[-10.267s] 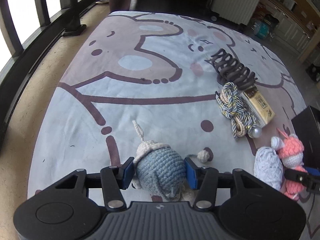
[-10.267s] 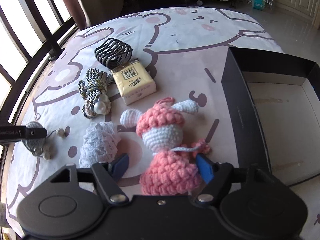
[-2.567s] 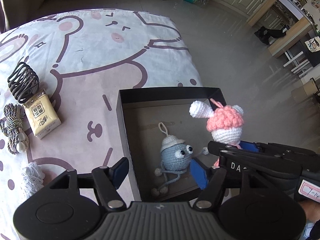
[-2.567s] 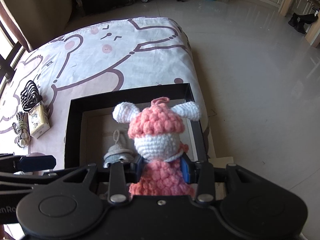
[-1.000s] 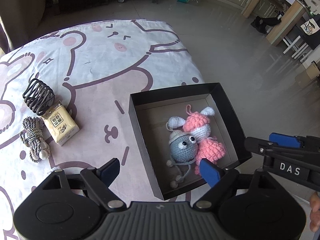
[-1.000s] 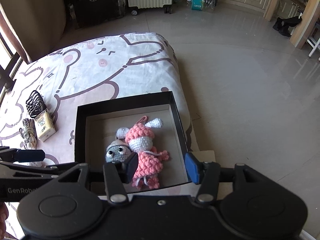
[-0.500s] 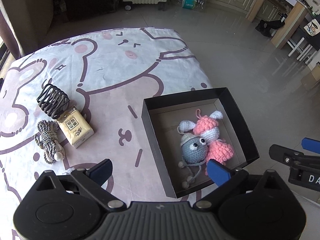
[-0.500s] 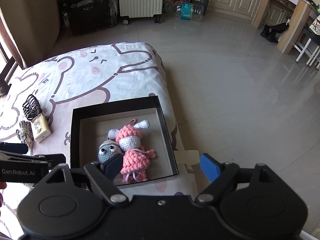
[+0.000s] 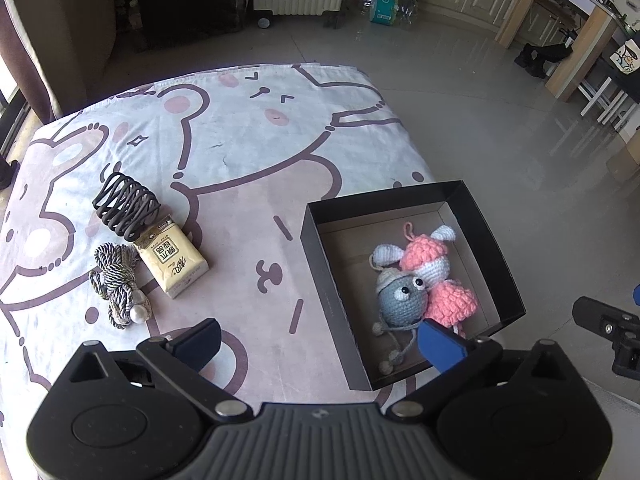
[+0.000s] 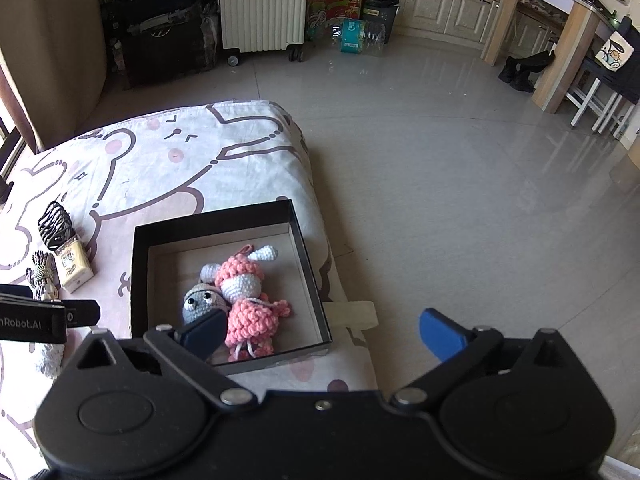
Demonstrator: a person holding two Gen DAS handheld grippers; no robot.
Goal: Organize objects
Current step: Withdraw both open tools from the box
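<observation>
left gripper (image 9: 318, 338): jaws opening, nothing between them | right gripper (image 10: 322, 330): jaws opening, nothing gripped | grey crochet toy (image 9: 400, 300) and pink crochet bunny (image 9: 438, 276): touching, inside black box (image 9: 326, 276), frame right | tissue pack (image 9: 172, 260), black hair clip (image 9: 126, 210), rope knot (image 9: 118, 284): left, on bear-print blanket (image 9: 240, 152)

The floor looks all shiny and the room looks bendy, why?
Right wrist view: window light glares off the glossy floor, and the fisheye lens bows the radiator and room edges. Left wrist view: same curving, dark corners, while the black box and crochet toys stay sharp.
</observation>
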